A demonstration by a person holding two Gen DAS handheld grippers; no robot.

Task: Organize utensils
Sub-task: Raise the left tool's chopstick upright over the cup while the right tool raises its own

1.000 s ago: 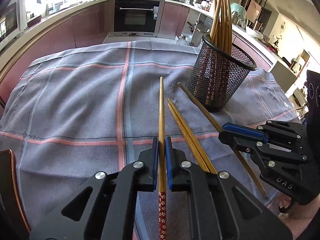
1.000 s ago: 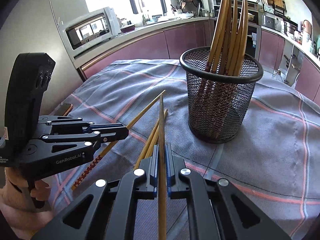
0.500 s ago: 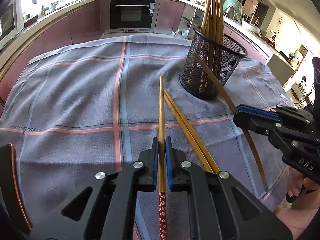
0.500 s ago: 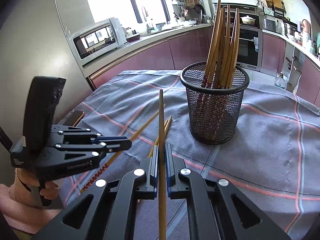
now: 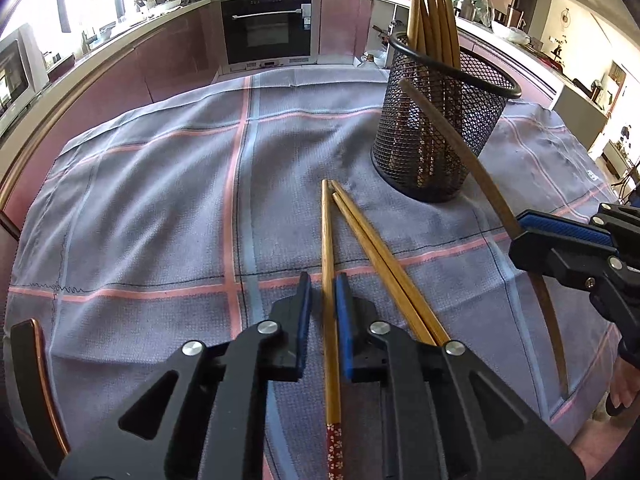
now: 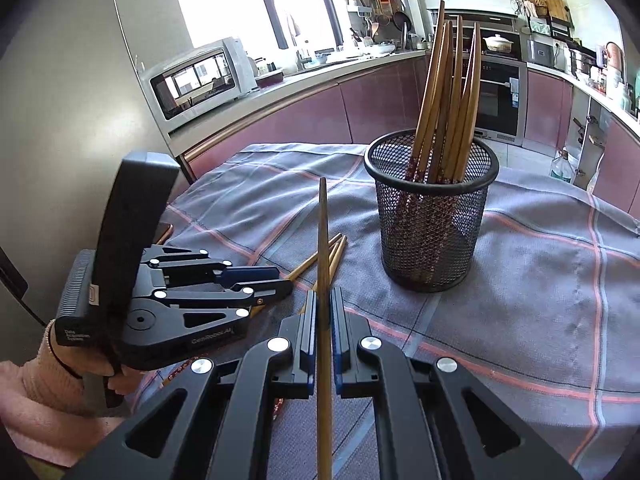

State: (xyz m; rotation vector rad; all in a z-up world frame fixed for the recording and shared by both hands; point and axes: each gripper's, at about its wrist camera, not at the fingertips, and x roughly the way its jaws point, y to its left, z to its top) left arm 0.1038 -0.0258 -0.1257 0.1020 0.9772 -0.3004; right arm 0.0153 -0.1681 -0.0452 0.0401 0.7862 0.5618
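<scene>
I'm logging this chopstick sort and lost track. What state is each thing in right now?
Left gripper: shut on a chopstick.
Right gripper: shut on a dark chopstick, lifted off the cloth.
Mesh holder: upright, holding several chopsticks.
Two loose chopsticks: lying on the tablecloth.

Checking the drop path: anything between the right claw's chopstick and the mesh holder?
Nothing visible blocks it. The right claw grips a chopstick whose tip is raised off the cloth, left of the mesh holder. The holder's rim is open on the near side; the chopsticks already inside lean toward the back.
</scene>
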